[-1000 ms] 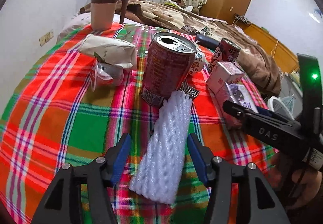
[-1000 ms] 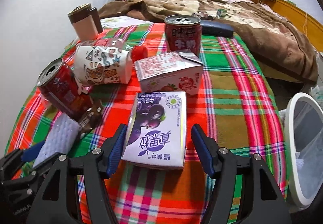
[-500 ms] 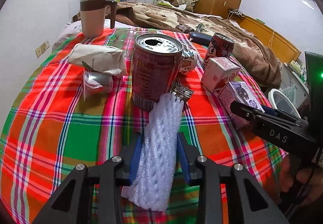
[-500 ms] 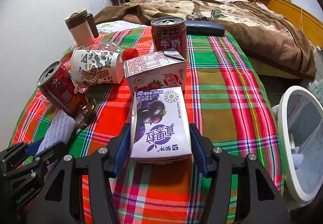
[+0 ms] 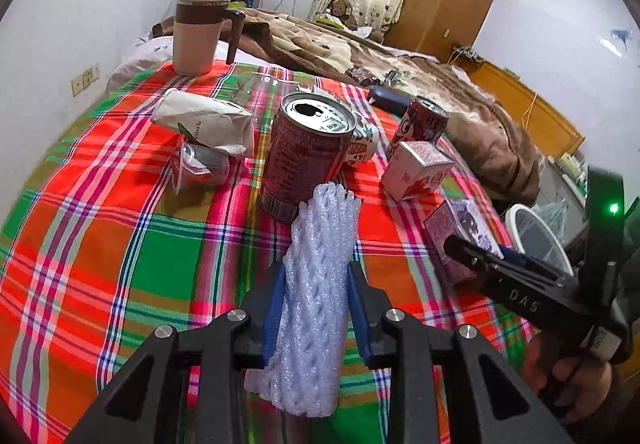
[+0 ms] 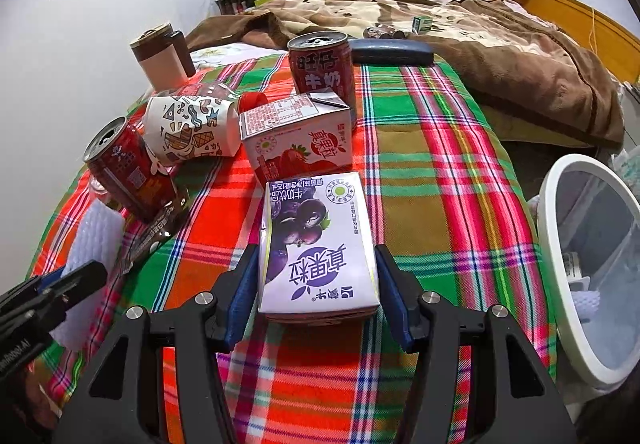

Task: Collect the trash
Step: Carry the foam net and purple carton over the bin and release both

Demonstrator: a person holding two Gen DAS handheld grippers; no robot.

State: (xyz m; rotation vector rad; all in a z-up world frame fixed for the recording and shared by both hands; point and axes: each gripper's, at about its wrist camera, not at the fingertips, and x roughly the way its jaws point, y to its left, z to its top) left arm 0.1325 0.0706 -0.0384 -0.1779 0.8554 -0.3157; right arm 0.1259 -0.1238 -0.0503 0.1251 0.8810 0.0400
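Note:
My left gripper (image 5: 316, 304) is shut on a white foam net sleeve (image 5: 316, 284), held a little above the plaid cloth (image 5: 120, 236). A red drink can (image 5: 306, 156) stands just beyond it. My right gripper (image 6: 316, 296) is shut on a purple blueberry milk carton (image 6: 316, 244), lifted slightly off the cloth (image 6: 440, 204). The carton (image 5: 460, 228) and the right gripper (image 5: 472, 256) also show at the right of the left wrist view. The sleeve (image 6: 92, 240) shows at the left of the right wrist view.
A strawberry milk carton (image 6: 298, 136), a second red can (image 6: 322, 64), a tipped patterned paper cup (image 6: 188, 128), a paper bag (image 5: 204, 120) and a crushed plastic cup (image 5: 200, 164) lie on the cloth. A mug (image 5: 198, 34) stands at the back. A white bin (image 6: 592, 256) sits off the right edge.
Both grippers closed from wide open onto their objects: the left on the foam sleeve, the right on the purple carton. Both objects have since risen slightly off the cloth.

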